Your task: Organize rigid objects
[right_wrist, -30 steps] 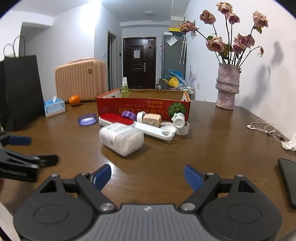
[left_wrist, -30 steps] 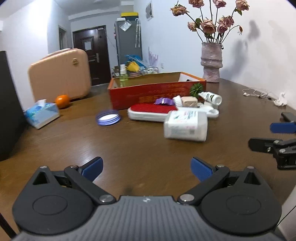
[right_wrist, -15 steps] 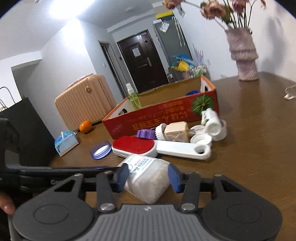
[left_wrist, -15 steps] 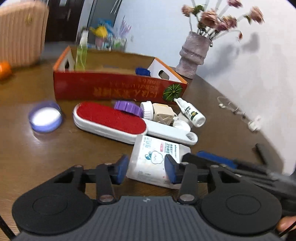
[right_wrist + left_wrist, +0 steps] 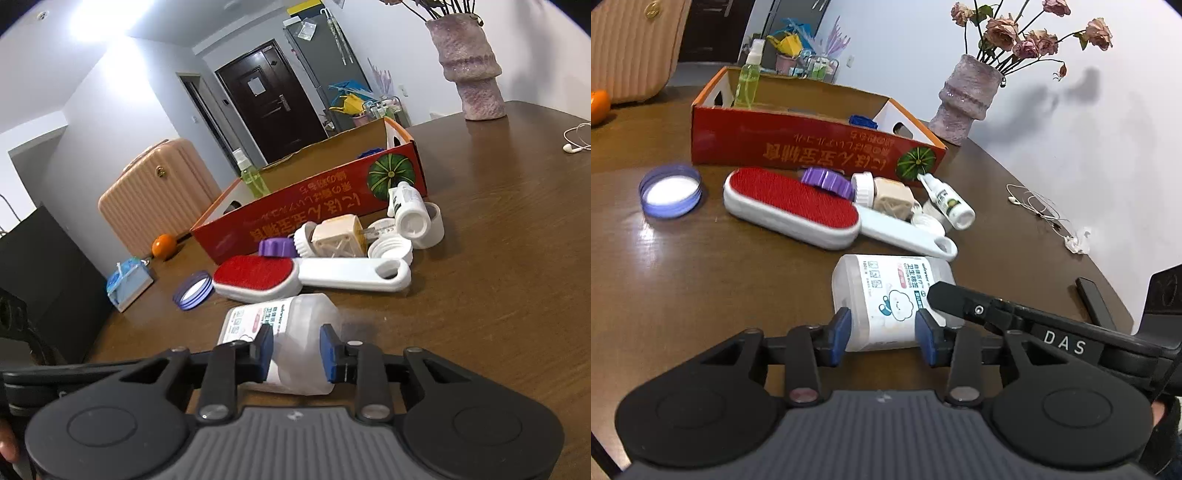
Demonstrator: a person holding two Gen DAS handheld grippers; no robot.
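A white cotton-swab container [image 5: 892,291] [image 5: 295,317] lies on its side on the brown table. My left gripper [image 5: 883,334] has its blue pads against the two sides of the container's near end, jaws closing. My right gripper [image 5: 296,350] has its pads pressed on the other end, jaws also closing; one of its fingers [image 5: 960,299] shows across the container in the left wrist view. Behind stands an open red cardboard box [image 5: 812,147] [image 5: 314,206] holding a green spray bottle [image 5: 748,79]. A red-faced lint brush [image 5: 790,203] [image 5: 255,275] lies in front of the box.
Near the brush lie a purple cap [image 5: 827,181], a beige block [image 5: 892,195], a small dropper bottle [image 5: 947,201] and a purple-rimmed lid [image 5: 670,190]. A vase [image 5: 967,99], earphones [image 5: 1041,210] and a phone [image 5: 1093,299] are to the right. A tissue pack [image 5: 127,284] sits at the left.
Both grippers have moved in on the container from opposite ends and tipped downward. Their jaws went from wide open to closed around it.
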